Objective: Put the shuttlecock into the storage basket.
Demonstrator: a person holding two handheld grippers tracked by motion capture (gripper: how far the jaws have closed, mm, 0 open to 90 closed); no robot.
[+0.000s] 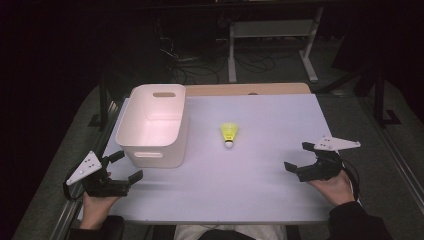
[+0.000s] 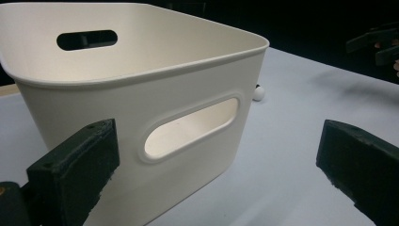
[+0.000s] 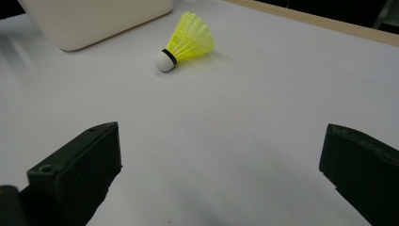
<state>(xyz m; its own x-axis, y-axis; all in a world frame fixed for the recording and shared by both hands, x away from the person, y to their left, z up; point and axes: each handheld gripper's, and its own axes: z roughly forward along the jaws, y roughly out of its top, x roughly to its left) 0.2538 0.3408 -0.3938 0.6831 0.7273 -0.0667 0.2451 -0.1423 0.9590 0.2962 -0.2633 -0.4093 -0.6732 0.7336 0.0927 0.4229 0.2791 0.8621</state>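
A yellow shuttlecock (image 1: pixel 229 134) with a white cork tip lies on its side near the middle of the white table (image 1: pixel 260 185); the right gripper view has the shuttlecock (image 3: pixel 186 41) ahead and to the left. An empty white bin (image 1: pixel 153 125) with handle slots stands at the left. My left gripper (image 1: pixel 125 167) is open just in front of the bin's near left corner, and the bin (image 2: pixel 141 94) looms close in its view. My right gripper (image 1: pixel 299 156) is open near the right edge, well clear of the shuttlecock, jaws empty.
A wooden strip (image 1: pixel 247 89) runs along the table's far edge. Beyond it are dark floor, cables and a white metal frame (image 1: pixel 272 37). Open tabletop lies between the two grippers. The shuttlecock's cork (image 2: pixel 258 92) peeks past the bin's corner.
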